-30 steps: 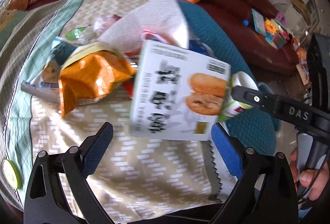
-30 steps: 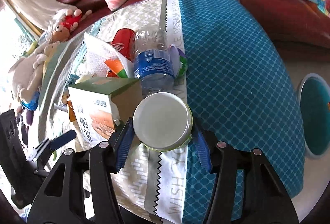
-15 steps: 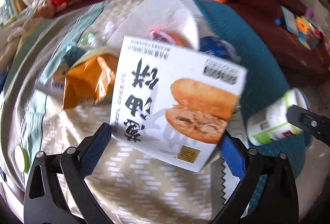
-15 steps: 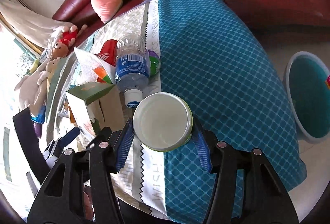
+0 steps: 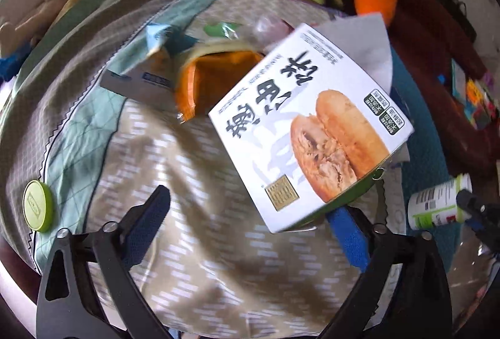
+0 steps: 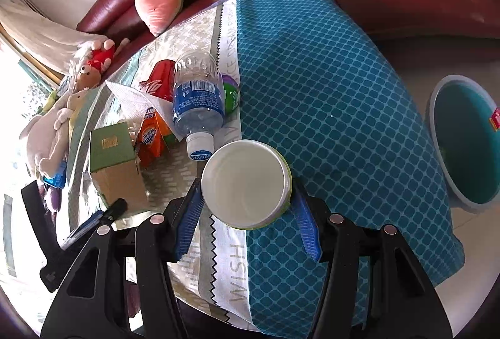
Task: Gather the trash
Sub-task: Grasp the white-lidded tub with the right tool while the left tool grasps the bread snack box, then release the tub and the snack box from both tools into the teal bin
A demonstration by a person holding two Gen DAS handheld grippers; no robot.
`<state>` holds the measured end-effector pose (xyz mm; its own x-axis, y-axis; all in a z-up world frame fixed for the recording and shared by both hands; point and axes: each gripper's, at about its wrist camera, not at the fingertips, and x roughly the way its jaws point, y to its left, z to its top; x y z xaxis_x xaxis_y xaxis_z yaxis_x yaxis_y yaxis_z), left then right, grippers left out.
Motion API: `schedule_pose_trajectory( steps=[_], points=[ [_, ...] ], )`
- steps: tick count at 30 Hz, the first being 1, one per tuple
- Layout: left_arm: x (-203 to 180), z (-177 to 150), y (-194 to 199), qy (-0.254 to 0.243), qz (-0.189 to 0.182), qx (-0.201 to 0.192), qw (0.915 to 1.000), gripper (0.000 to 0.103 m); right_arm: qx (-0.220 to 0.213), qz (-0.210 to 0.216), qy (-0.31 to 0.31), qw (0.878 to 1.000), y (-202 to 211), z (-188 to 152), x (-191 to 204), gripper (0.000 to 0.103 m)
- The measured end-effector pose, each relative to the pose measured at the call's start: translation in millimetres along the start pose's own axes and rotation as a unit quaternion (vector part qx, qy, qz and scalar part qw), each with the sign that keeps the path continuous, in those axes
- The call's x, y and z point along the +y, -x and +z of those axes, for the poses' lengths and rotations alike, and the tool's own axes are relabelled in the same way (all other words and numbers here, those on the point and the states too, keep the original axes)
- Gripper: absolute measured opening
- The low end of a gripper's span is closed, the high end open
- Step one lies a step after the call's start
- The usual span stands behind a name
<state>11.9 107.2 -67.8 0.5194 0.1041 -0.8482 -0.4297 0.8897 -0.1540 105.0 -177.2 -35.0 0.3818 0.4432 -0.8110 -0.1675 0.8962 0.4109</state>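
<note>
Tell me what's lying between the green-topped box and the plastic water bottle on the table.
In the right wrist view, an orange snack packet and a white paper napkin lie between the green-topped box and the water bottle.

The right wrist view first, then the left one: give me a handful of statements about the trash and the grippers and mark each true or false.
1. The right gripper is clamped on a white round container with a green rim. True.
2. The clear plastic water bottle with a blue label stands upright on the cloth. False: it lies on its side, its white cap towards the camera.
3. A teal round bin with a grey rim sits on the floor beside the table. True.
4. The left gripper is shut tight on the white cardboard food box with a bun picture. False: its jaws are wide and closing, the left pad clear of the box.
5. A lime-green round lid lies on the patterned tablecloth. True.
</note>
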Motion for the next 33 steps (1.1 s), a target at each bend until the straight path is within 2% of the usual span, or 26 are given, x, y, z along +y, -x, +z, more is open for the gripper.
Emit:
schedule_pose_trajectory(
  steps=[4,6,8,9,14,19,28,33],
  points=[
    [12.0,9.2,-1.2,0.025,0.005,-0.003,0.9997,0.076,0.0,-0.005,0.0,1.0,-0.6,-0.2,1.5,0.054],
    [16.5,15.8,-6.8,0.032,0.005,-0.003,0.9995,0.057,0.0,-0.005,-0.001,1.0,-0.6,-1.1,1.6,0.054],
    [20.3,19.7,-15.1,0.031,0.003,0.004,0.9995,0.025,-0.001,-0.005,-0.001,1.0,-0.7,-1.3,1.4,0.054],
    [22.6,19.2,-17.8,0.031,0.0,0.009,0.9995,0.019,-0.001,-0.006,-0.002,1.0,-0.7,-1.2,1.3,0.054],
    [23.1,21.7,-6.3,0.015,-0.004,-0.009,0.9998,0.012,-0.008,-0.003,-0.001,1.0,1.4,-1.3,-0.2,0.053],
    [18.2,21.7,15.9,-0.002,-0.014,-0.03,0.9994,0.01,-0.024,0.004,-0.005,1.0,11.6,1.7,-4.3,0.053],
    [-20.3,22.5,36.8,-0.048,-0.071,-0.035,0.9957,0.009,-0.043,0.01,-0.022,0.999,28.5,5.8,-16.9,0.053],
    [-44.0,21.8,36.2,-0.07,-0.094,-0.022,0.9928,0.009,-0.055,0.008,-0.032,0.998,38.8,6.4,-25.3,0.053]
  ],
)
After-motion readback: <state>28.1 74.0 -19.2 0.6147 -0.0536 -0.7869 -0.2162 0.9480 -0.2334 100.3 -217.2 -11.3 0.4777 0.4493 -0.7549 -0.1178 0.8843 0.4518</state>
